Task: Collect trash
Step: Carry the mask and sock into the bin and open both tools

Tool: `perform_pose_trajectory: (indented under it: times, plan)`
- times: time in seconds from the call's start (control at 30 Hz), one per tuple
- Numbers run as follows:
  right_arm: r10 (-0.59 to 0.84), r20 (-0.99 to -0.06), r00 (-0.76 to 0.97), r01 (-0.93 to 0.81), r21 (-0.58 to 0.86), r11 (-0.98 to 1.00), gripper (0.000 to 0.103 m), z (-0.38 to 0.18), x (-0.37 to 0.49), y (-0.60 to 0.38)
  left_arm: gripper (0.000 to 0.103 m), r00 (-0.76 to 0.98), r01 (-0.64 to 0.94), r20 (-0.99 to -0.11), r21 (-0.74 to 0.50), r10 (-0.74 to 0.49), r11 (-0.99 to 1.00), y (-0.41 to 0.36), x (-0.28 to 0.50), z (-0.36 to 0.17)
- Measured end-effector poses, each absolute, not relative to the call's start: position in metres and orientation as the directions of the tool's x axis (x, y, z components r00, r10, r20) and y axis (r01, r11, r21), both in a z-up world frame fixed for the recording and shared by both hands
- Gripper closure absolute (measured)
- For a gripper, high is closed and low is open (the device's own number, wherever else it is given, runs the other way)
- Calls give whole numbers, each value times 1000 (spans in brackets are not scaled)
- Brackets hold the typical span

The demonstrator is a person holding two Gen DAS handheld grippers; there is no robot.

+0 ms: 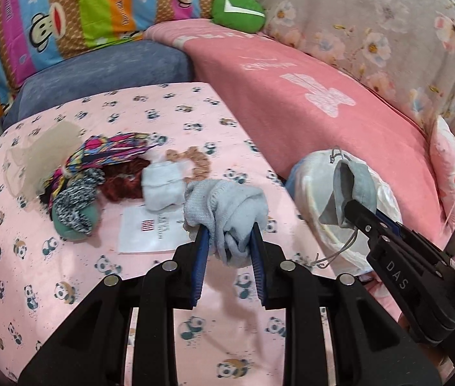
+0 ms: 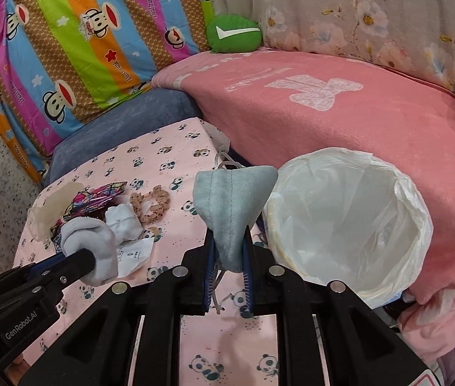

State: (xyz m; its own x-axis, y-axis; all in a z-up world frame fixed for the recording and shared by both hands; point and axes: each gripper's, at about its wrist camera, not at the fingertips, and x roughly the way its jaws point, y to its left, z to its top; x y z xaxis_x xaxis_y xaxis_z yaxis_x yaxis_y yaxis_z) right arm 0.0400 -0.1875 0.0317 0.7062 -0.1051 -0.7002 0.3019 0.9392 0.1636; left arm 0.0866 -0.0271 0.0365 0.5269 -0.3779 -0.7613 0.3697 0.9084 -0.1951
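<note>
Honestly both are feather-light and floppy, so my left tongs (image 1: 229, 241) pinch the bunched grey sock (image 1: 224, 202) mid-wad while my right tongs (image 2: 229, 254) clamp the folded face mask (image 2: 232, 206).

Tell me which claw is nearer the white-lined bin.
Right. The right claw, holding a grey mask, sits beside the bin; the left claw, gripping a sock, is farther away over the table.

lined bin (image 2: 349, 225) right of the table (image 2: 176, 160), clutter pile (image 1: 105, 180) at its left

Bunched grey sock (image 1: 227, 206), folded mask (image 2: 234, 206), both lifted
</note>
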Motion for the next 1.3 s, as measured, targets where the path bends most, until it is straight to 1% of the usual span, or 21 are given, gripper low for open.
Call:
perform_pose_trajectory:
  times: [0.5, 0.93, 1.17, 1.3]
  plan:
    - [-198, -693, 693, 452, 204, 868, 88, 27, 3, -266, 78, 468, 521, -773, -150, -429, 840, -120, 72, 36]
    - [-228, -710, 667, 527, 232, 818, 88, 9, -9, -312, 77, 374, 631, -766, -202, -522, 749, -186, 74, 34]
    - [-238, -726, 645, 557, 234, 797, 88, -2, -9, -329, 73, 351, 656, -771, -203, -531, 727, -211, 82, 28]
    - [-243, -732, 637, 568, 234, 789, 88, -7, -7, -336, 73, 350, 667, -768, -198, -537, 718, -221, 86, 26]
